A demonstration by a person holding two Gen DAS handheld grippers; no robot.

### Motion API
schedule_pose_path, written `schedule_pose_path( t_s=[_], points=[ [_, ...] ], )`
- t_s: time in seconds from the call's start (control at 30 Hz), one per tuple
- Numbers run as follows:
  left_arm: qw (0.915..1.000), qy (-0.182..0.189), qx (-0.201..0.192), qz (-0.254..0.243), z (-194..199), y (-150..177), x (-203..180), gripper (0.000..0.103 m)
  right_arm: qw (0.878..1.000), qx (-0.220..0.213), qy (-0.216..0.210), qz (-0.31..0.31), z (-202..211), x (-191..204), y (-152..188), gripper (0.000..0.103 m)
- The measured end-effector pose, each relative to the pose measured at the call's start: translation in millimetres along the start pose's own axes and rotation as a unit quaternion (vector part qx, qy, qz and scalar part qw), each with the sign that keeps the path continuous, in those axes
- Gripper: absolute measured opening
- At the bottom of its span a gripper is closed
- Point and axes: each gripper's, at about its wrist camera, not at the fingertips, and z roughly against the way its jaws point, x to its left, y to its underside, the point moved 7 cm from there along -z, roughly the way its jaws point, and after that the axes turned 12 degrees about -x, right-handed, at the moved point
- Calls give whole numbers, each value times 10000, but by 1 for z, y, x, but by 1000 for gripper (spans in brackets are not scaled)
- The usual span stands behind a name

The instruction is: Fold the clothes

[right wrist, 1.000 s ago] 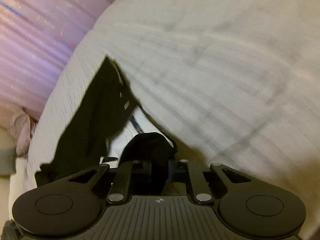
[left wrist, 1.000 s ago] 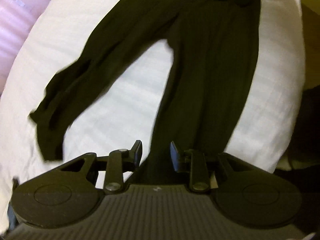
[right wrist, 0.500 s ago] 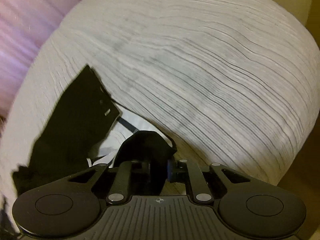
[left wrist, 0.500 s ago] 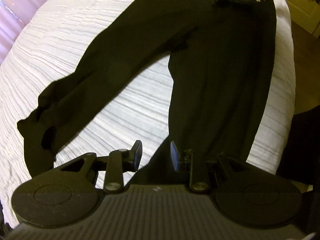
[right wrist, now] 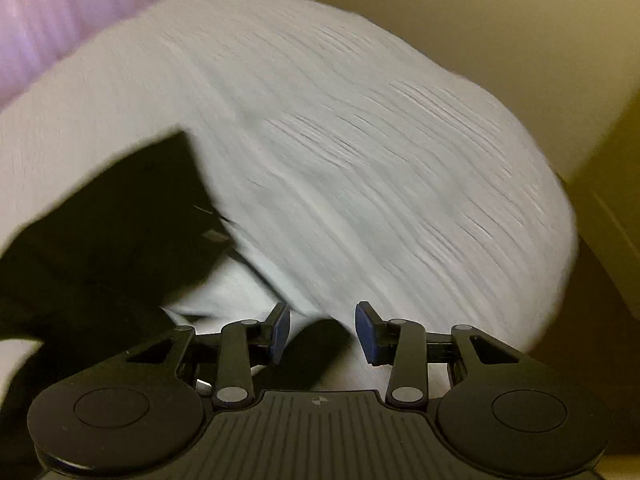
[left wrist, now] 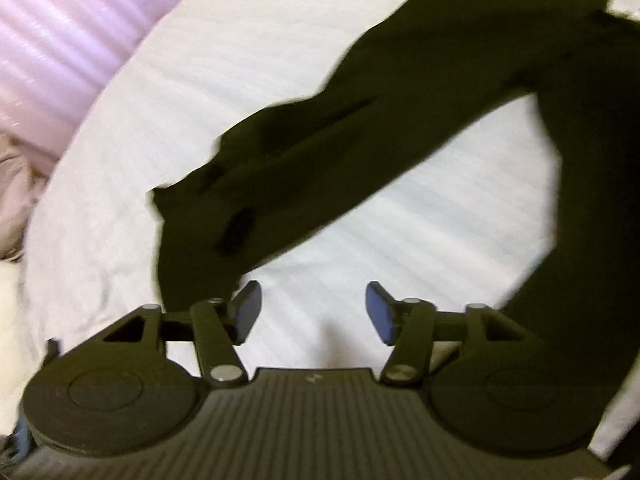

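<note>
A pair of dark trousers (left wrist: 400,128) lies spread on a bed covered with a white ribbed bedspread (left wrist: 248,52). In the left wrist view the two legs splay apart in an arch: one leg runs down toward the left and ends near the left gripper (left wrist: 313,312), the other drops along the right edge of the frame, with bare bedspread between them. The left gripper's fingers (left wrist: 248,310) stand wide apart over that bare patch and hold nothing; the cuff of the left-hand leg lies just beside the left finger. In the right wrist view, the trousers (right wrist: 104,248) occupy the left side, and a small dark fold of cloth rises between the fingers of the right gripper (right wrist: 322,332). Those fingers (right wrist: 370,332) are spread and not pressed on the cloth. The picture is motion-blurred. A pink curtain (left wrist: 60,48) hangs beyond the bed, and a pale yellowish wall (right wrist: 480,20) shows behind it on the right.
</note>
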Motion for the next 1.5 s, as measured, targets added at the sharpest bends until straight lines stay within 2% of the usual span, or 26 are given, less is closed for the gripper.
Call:
schedule_pose_path(
  t_s=[0.17,0.2,0.23,0.27,0.37,0.4,0.47,0.53,0.57,0.6,0.63,0.67,0.7,0.77,0.83,0.9,0.93,1.0,1.07,1.1,1.17,1.27,1.33,1.4,1.47,1.5],
  points=[
    [9985,-506,206,-33,-50,37,49,58,9938,-135,-934,579,-13,94,-17,43],
    [9982,-542,214,-102,-62,43,53,58,9923,-149,-1048,651,-16,111,-17,50],
    [9979,-578,221,-173,-75,48,57,59,9905,-162,-1161,723,-19,128,-17,63],
    [9971,-609,222,-407,-85,54,58,59,9885,-177,-1272,794,-22,145,-16,67],
    [9909,-703,222,-1123,-117,72,62,56,9840,-197,-1502,936,-26,188,-8,67],
    [9877,-733,221,-1360,-127,78,64,52,9825,-162,-1578,980,-27,201,-4,67],
    [9882,-515,314,-1405,-135,88,69,10,9806,-66,-1655,1053,-29,224,7,67],
    [9944,-345,206,-980,-126,90,88,7,9789,26,-1718,1106,-30,245,17,67],
    [9987,-349,74,-365,-114,88,111,6,9786,34,-1744,1095,-30,254,19,67],
    [9990,-356,-62,266,-102,85,135,6,9782,41,-1770,1085,-29,263,21,67],
    [9951,-361,-198,896,-89,82,159,6,9778,47,-1797,1075,-28,272,23,67],
    [9862,-487,-329,1550,-75,85,192,5,9772,17,-1829,1080,-26,279,24,67],
    [9725,-615,-458,2199,-60,88,226,5,9765,-19,-1859,1092,-24,286,24,67],
    [9455,-988,-581,3049,-40,102,288,6,9753,-84,-1909,1110,-20,301,24,67],
    [9144,-1327,-584,3780,-33,123,343,9,9745,-98,-1942,1120,-17,314,26,67],
    [8870,-1887,-307,4203,-28,152,380,8,9738,-85,-1983,1110,-17,325,30,67],
    [8800,-2056,-222,4276,-23,164,387,11,9736,-85,-1994,1111,-17,331,31,67],
    [8762,-2183,-127,4295,-17,183,390,18,9727,-57,-2030,1125,-15,339,36,67],
    [8880,-2121,21,4080,-16,194,373,24,9713,8,-2072,1172,-12,345,43,67],
    [8993,-2019,82,3878,-17,195,361,26,9706,38,-2081,1210,-10,346,48,67],
    [9303,-1692,124,3253,-20,193,326,37,9692,123,-2098,1281,-9,349,57,67],
    [9739,-1034,138,2018,-31,184,256,44,9674,276,-2119,1362,-11,353,70,67],
    [9944,-623,97,852,-43,181,207,49,9652,349,-2144,1453,-12,359,78,67],
    [9977,-545,36,-404,-56,186,175,56,9600,392,-2178,1716,-15,366,86,67],
    [9851,-464,-26,-1654,-69,191,142,56,9531,425,-2217,2014,-18,373,94,67],
    [9806,-483,11,-1900,-77,196,139,56,9495,426,-2214,2184,-19,374,98,67]
  ],
)
